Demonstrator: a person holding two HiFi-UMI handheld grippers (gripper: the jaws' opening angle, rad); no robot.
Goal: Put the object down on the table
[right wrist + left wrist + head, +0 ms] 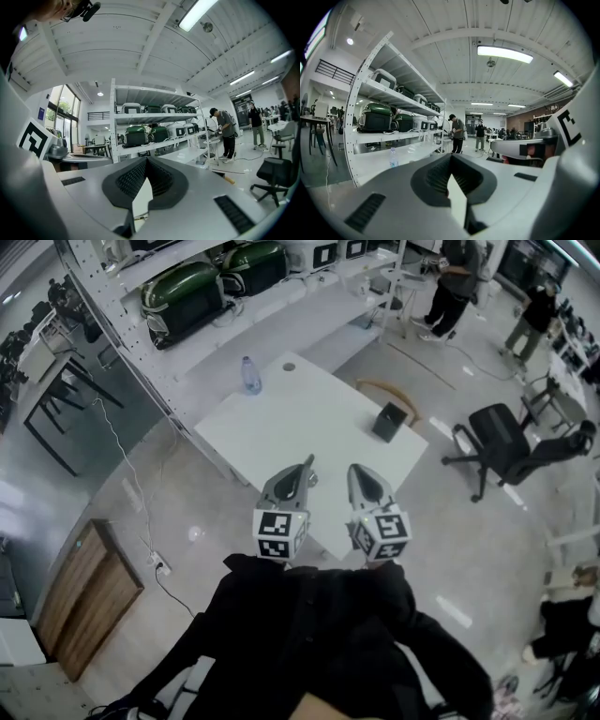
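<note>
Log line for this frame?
left gripper shut, empty | right gripper shut, empty | both over table | bottle, dark box on it

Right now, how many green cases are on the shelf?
2. Both sit side by side on the white shelf beyond the table: first green case, second green case. More may be hidden out of frame.

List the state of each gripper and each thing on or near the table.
left gripper: jaws shut, nothing between them
right gripper: jaws shut, nothing between them
water bottle: upright on the table
dark box: standing on the table, near its edge
office chair: unoccupied, apart from the table
</note>
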